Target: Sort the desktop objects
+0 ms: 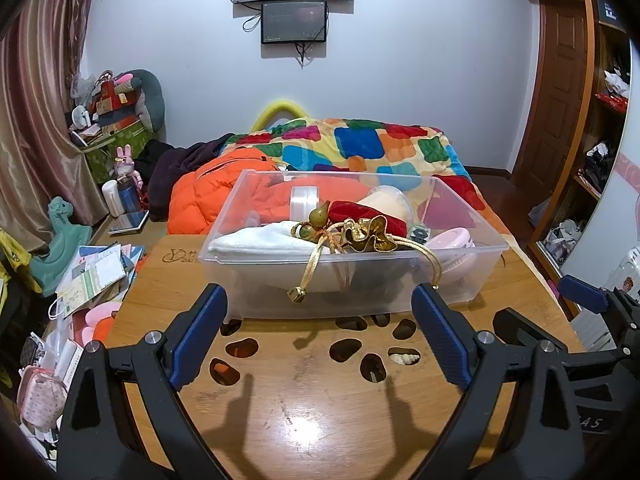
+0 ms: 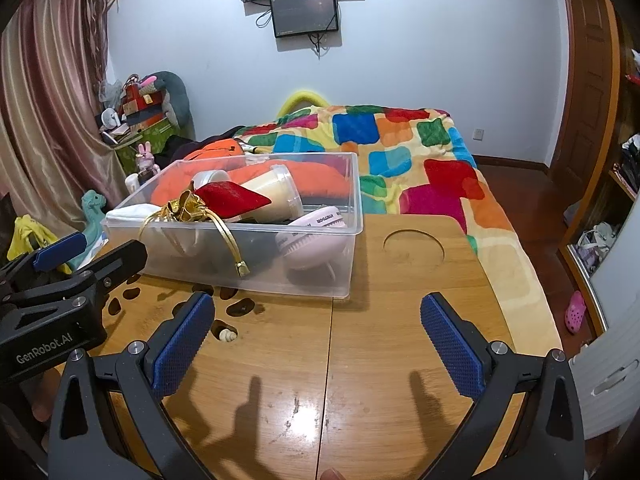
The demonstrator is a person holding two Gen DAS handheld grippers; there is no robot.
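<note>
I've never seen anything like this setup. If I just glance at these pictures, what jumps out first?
Probably the clear plastic bin in the middle of the wooden table, piled with odds and ends: a red velvet pouch with gold ribbon lies on top, a pink brush beside it. Nearest the cameras, the left gripper and right gripper hang open with blue pads, holding nothing. Behind, a bright patchwork blanket covers the bed.

We see a clear plastic box (image 1: 460, 276) on the light brown wooden table (image 1: 320, 412). In it lie a red pouch (image 2: 234, 199) with gold ribbon (image 2: 228, 236) and a pale pink fan (image 2: 316, 248). The blanket (image 2: 404, 152) has squares of many colours. The gripper pads (image 2: 182, 346) are blue.
</note>
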